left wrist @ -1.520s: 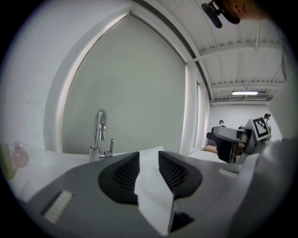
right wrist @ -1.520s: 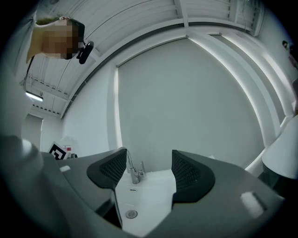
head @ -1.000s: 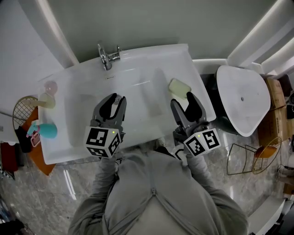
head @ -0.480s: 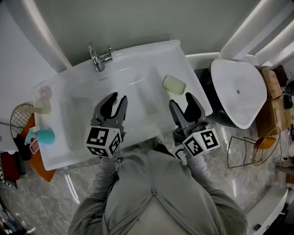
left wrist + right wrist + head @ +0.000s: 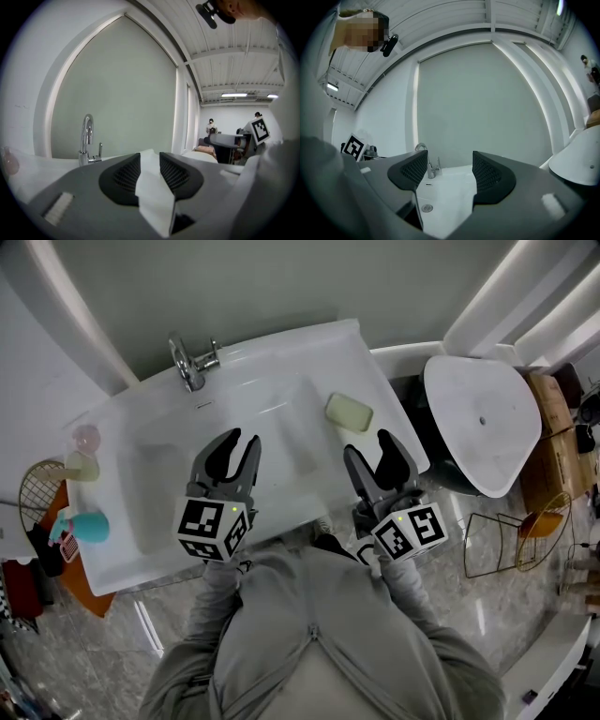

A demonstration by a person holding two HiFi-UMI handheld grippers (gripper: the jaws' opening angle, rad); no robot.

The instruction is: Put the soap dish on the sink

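The soap dish [image 5: 349, 412], a pale yellow-green rounded block, lies on the right rim of the white sink [image 5: 141, 545], beside the basin. My right gripper [image 5: 368, 443] hovers just in front of it, jaws apart and empty. In the right gripper view the right gripper [image 5: 449, 161] frames the faucet [image 5: 426, 161] and the drain [image 5: 425, 207]. My left gripper [image 5: 240, 439] hangs over the basin's front, open by a narrow gap with nothing in it. From the left gripper view, the left gripper [image 5: 150, 157] points past the faucet [image 5: 86, 140].
The chrome faucet [image 5: 192, 362] stands at the sink's back. A pink cup [image 5: 86, 439], a yellowish cup [image 5: 82, 467] and a teal bottle [image 5: 89, 526] sit on the left rim. A wire basket [image 5: 37, 488] stands left; a white rounded lid [image 5: 483, 423] and a wire stand [image 5: 497, 554] lie right.
In the head view the sink and soap dish have drifted a little left and up. Both grippers keep the same pose and stay open.
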